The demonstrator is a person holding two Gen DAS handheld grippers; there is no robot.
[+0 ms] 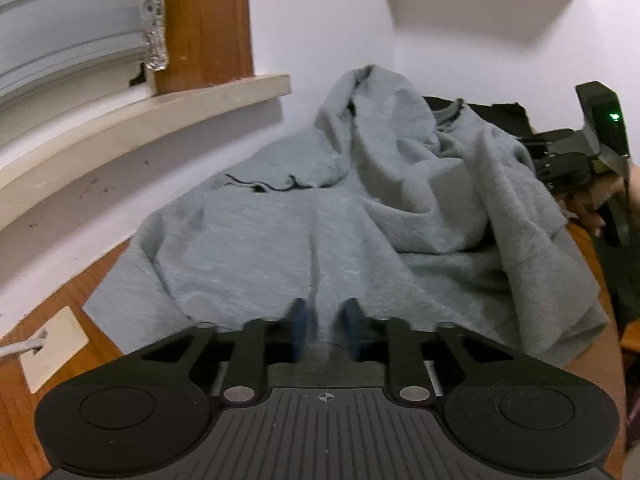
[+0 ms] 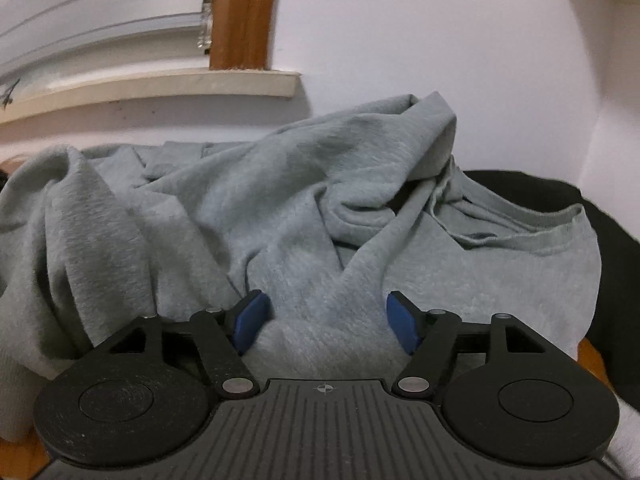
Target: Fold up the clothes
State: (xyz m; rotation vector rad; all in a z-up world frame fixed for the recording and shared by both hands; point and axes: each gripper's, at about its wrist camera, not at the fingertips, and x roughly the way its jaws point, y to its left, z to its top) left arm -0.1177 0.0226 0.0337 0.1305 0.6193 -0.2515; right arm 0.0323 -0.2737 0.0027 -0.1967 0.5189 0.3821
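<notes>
A crumpled grey sweatshirt [image 1: 280, 240] lies on a wooden table [image 1: 52, 320] against the white wall. In the left wrist view, my left gripper [image 1: 326, 320] sits at the garment's near hem, its blue pads drawn close on a ridge of the cloth. In the right wrist view, my right gripper [image 2: 328, 320] is open, its blue pads [image 2: 250, 322] spread wide and resting on the sweatshirt [image 2: 280, 208] near its ribbed collar [image 2: 540, 228]. The left wrist view also shows the right gripper [image 1: 560, 160] and a hand at the garment's far right side.
A dark garment [image 2: 560, 196] lies under and behind the sweatshirt at the right. A windowsill [image 1: 140, 120] juts out above the table's left side, with a blind and its bead chain [image 1: 154, 32]. A white plate with a cable [image 1: 52, 348] sits on the table at near left.
</notes>
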